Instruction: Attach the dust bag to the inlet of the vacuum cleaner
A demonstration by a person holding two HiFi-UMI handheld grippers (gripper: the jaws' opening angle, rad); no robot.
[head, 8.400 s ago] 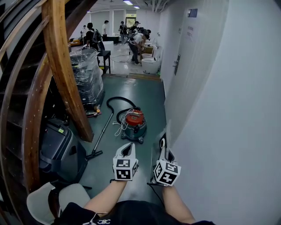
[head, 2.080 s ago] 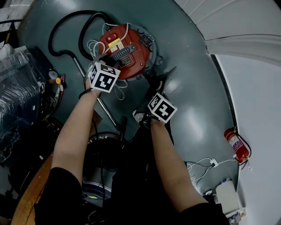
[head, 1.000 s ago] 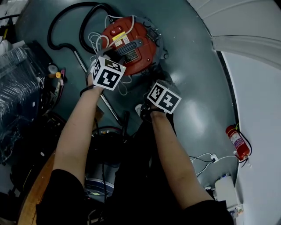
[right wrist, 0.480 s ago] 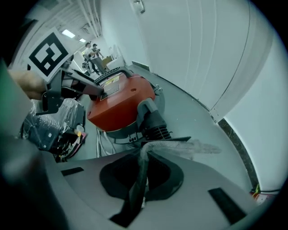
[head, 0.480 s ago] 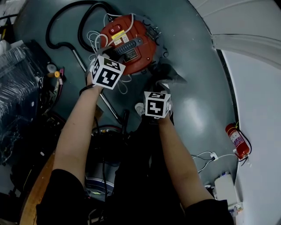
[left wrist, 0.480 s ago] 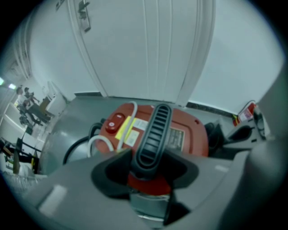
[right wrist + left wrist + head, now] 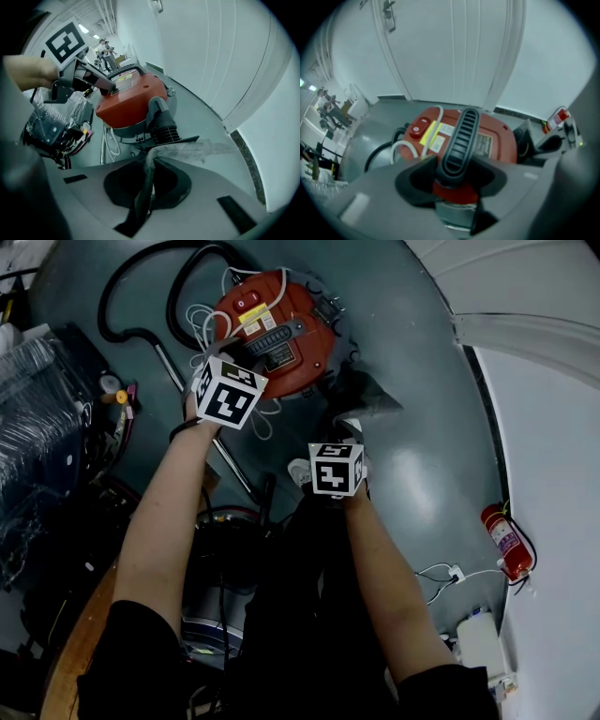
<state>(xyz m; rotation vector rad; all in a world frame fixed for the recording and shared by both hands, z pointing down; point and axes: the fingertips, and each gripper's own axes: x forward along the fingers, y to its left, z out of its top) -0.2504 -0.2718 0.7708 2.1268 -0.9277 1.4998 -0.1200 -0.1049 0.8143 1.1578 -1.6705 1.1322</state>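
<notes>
grey dust bag nipped tight in right gripper near the inlet for fitting, left gripper clamped on handle of vacuum cleaner, apparently to steady it.

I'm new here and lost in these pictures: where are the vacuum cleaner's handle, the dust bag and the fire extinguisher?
handle [image 7: 459,140]: left gripper view, its ribbed black middle.
dust bag [image 7: 197,149]: right gripper view, its flat grey cloth.
fire extinguisher [image 7: 503,538]: head view, its red body.
</notes>
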